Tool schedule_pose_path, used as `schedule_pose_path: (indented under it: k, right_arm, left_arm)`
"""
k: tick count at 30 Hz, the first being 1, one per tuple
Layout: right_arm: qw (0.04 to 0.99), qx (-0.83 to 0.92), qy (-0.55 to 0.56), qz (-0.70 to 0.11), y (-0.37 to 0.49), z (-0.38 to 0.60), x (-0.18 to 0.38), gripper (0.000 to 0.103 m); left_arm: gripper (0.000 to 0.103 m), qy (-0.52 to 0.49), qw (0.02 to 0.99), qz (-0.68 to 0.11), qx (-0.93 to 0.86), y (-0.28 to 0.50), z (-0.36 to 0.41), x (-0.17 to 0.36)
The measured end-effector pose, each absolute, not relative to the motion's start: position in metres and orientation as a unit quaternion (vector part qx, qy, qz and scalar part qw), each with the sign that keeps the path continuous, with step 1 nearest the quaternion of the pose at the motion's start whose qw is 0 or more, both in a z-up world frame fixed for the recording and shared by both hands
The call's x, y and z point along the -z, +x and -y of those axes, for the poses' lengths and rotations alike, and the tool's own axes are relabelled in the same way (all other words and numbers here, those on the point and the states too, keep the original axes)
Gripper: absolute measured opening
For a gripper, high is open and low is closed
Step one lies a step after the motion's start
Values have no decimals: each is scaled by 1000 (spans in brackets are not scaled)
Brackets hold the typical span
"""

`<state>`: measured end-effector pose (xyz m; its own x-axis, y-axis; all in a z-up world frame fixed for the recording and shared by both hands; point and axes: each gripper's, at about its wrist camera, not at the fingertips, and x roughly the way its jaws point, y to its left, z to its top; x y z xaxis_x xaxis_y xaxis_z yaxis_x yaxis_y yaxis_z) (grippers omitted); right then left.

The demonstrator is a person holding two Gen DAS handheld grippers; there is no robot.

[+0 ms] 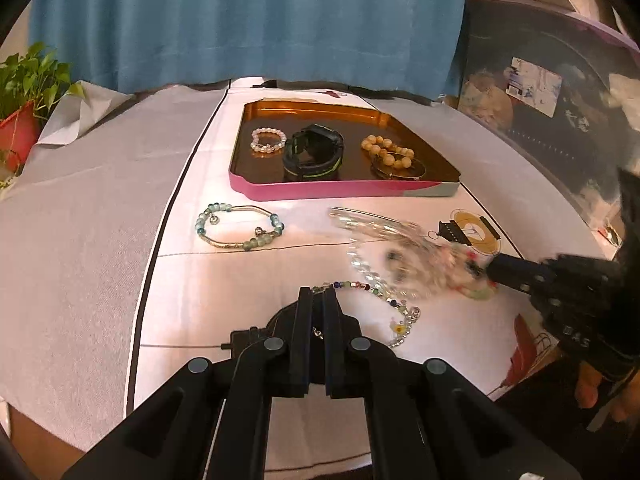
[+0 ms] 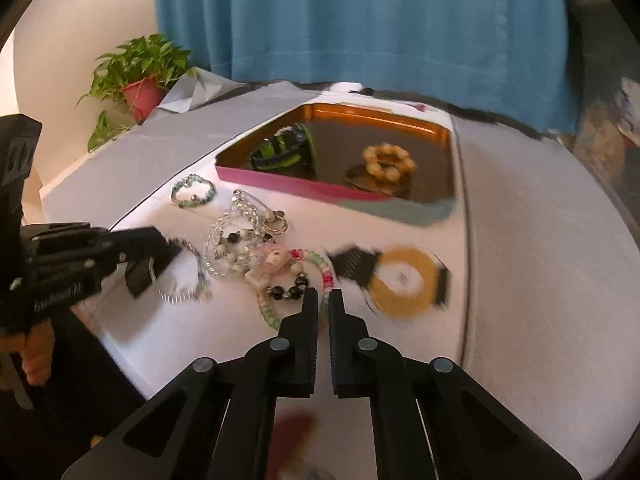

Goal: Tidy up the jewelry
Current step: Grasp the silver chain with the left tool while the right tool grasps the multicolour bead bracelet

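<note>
A pink-walled tin tray [image 1: 340,191] [image 2: 296,185] holds a pearl bracelet [image 1: 268,141], a black-green watch [image 1: 313,153] [image 2: 282,148], and a cream bead bracelet [image 1: 387,153] [image 2: 388,162]. A teal bead bangle [image 1: 240,227] [image 2: 193,190] lies before it. My left gripper [image 1: 318,294] [image 2: 160,260] is shut on a thin multicolour bead chain [image 1: 384,300] [image 2: 180,280]. My right gripper [image 2: 323,296] [image 1: 490,274] is shut on a pink-green bead bracelet [image 2: 316,268] tangled with clear crystal strands [image 1: 380,240] [image 2: 236,240], blurred in the left wrist view.
A white cloth [image 1: 100,240] covers the table, with a printed yellow ring [image 2: 404,282] [image 1: 478,236] on it. A potted plant [image 2: 140,76] [image 1: 24,96] stands at the far left, a blue curtain [image 1: 248,20] behind, and a dark storage bin [image 1: 540,112] at the right.
</note>
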<state>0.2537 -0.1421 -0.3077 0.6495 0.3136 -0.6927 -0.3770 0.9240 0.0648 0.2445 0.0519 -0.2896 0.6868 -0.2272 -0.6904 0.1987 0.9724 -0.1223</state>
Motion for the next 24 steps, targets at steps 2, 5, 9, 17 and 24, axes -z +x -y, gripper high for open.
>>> schedule_pose_path:
  k: [2, 5, 9, 17, 24]
  right_arm:
    - [911, -171, -45, -373, 246, 154, 306, 2]
    - [919, -147, -31, -365, 242, 173, 302, 1]
    - [919, -150, 0, -364, 247, 186, 300, 4]
    - [912, -177, -27, -369, 259, 156, 306, 14]
    - [908, -177, -80, -370, 262, 137, 313, 31]
  left_arm:
    - [2, -29, 917, -380, 115, 244, -53, 289]
    - [2, -43, 914, -387, 117, 245, -55, 291]
    - [4, -29, 914, -386, 121, 246, -50, 292]
    - [51, 15, 918, -381, 107, 249, -39, 297]
    - [5, 23, 916, -384, 116, 253, -41, 297]
